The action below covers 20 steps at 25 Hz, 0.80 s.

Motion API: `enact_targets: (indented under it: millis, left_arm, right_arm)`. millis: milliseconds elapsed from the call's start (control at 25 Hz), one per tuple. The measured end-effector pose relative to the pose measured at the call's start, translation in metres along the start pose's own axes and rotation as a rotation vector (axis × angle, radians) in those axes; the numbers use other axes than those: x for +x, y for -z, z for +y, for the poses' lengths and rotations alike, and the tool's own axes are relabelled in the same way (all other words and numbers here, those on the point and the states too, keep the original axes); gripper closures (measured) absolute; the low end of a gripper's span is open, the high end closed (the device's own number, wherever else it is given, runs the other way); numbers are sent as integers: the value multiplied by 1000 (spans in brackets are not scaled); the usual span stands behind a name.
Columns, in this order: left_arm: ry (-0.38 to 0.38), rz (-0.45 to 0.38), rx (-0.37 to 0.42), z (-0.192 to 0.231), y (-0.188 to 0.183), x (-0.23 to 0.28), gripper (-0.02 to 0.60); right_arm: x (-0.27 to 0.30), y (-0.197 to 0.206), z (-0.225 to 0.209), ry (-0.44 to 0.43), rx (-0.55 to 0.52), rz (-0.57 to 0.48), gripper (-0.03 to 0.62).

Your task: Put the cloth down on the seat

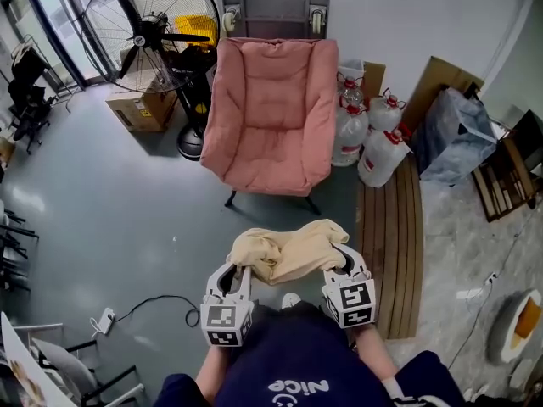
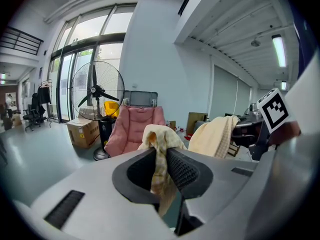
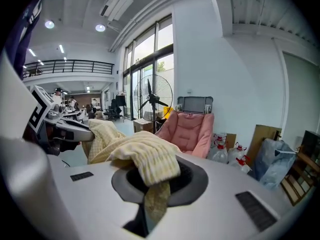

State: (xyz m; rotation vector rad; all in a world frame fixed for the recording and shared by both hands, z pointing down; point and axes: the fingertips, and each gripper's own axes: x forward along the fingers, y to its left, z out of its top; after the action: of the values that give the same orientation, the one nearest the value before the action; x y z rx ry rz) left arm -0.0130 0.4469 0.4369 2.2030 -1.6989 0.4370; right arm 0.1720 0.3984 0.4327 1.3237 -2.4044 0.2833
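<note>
- One big room w/ a glossy grey floor (image 1: 102, 202), white walls and tall glass windows along the left side.
- A pink padded chair (image 1: 271, 108) on thin dark legs stands mid-floor, seat facing the person. A grey framed panel w/ small wheels (image 1: 276, 11) is right behind it, against the wall.
- A large black pedestal fan (image 1: 148, 32) is left of the chair, w/ a brown cardboard box (image 1: 140, 108) beside its base and a yellow crate (image 1: 197, 28) behind it.
- Clear water jugs w/ red caps (image 1: 373, 138) cluster right of the chair. A wooden slat platform (image 1: 399, 236) lies on the floor just in front of them.
- A white power strip w/ black cable (image 1: 106, 319) lies on the floor, lower left.
- The pale yellow waffle-weave cloth (image 1: 288, 248) is up in the air in front of the person, bunched and sagging between the two tools. It's well apart from the chair and not on the seat yet.
- At the left tool (image 2: 161, 156), the jaws are nearly together, clenched on a fold of the cloth. Fabric runs down thru the narrow gap between the ribbed pads and pokes out above.
- At the right tool (image 3: 157, 176), the jaws are pinched close on the other end. The cloth drapes over the top and a strip hangs below between them.
- Both tools are side by side, about level, close in front of the person's dark blue top (image 1: 297, 363).
</note>
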Motion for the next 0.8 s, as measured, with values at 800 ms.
enact_targets:
  millis: [800]
  left_arm:
    - [131, 41, 35, 46, -42, 116, 503]
  right_arm:
    - [103, -32, -49, 90, 86, 20, 530]
